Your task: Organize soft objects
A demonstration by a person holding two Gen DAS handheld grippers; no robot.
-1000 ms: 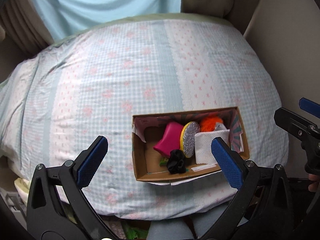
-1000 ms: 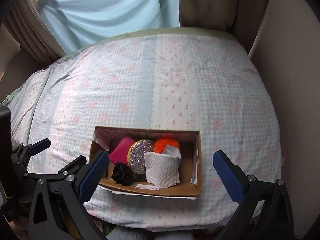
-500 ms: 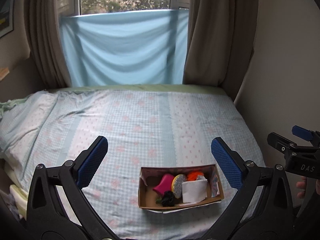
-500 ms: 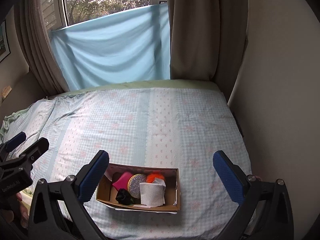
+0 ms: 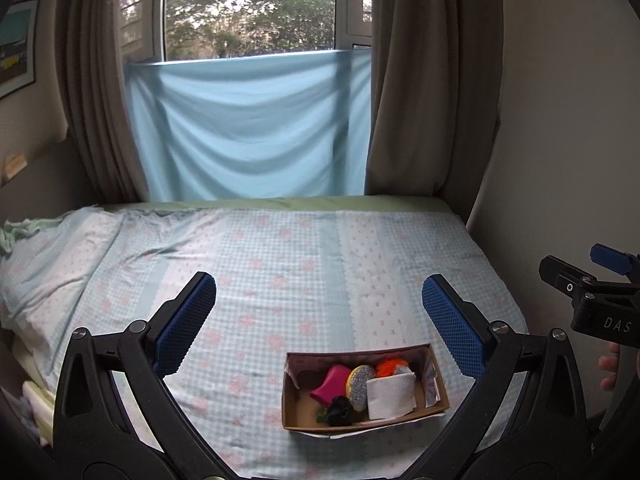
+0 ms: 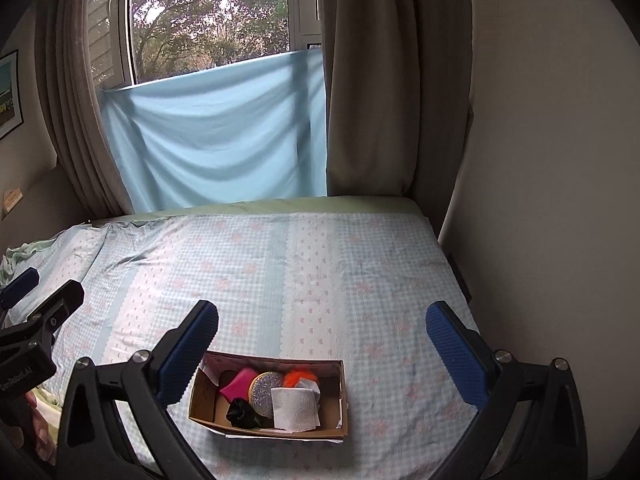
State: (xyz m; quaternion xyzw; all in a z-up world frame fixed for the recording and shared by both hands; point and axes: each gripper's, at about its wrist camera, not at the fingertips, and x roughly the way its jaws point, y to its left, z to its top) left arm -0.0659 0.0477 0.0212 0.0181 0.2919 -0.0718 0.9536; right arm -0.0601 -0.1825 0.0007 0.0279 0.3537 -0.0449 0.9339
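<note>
A shallow cardboard box [image 5: 434,376] [image 6: 338,400] sits on the bed near its front edge. It holds a pink pouch [image 5: 331,381], a round silver sponge [image 5: 360,385], an orange fluffy thing [image 5: 389,366], a white folded cloth [image 5: 390,396] [image 6: 295,407] and a black scrunchie [image 5: 339,415] [image 6: 240,412]. My left gripper [image 5: 320,312] is open and empty, well back from and above the box. My right gripper [image 6: 322,338] is open and empty, also well back; it shows at the right edge of the left wrist view [image 5: 592,280].
The bed [image 5: 280,264] has a blue checked sheet with pink flowers. A wall [image 6: 540,160] runs along its right side. Behind it hang a light blue cloth [image 5: 248,128] and brown curtains [image 5: 424,80] before a window.
Both grippers have pulled back and up from the box, so it looks smaller and lower in both views. The window has come into sight. The box contents have not moved.
</note>
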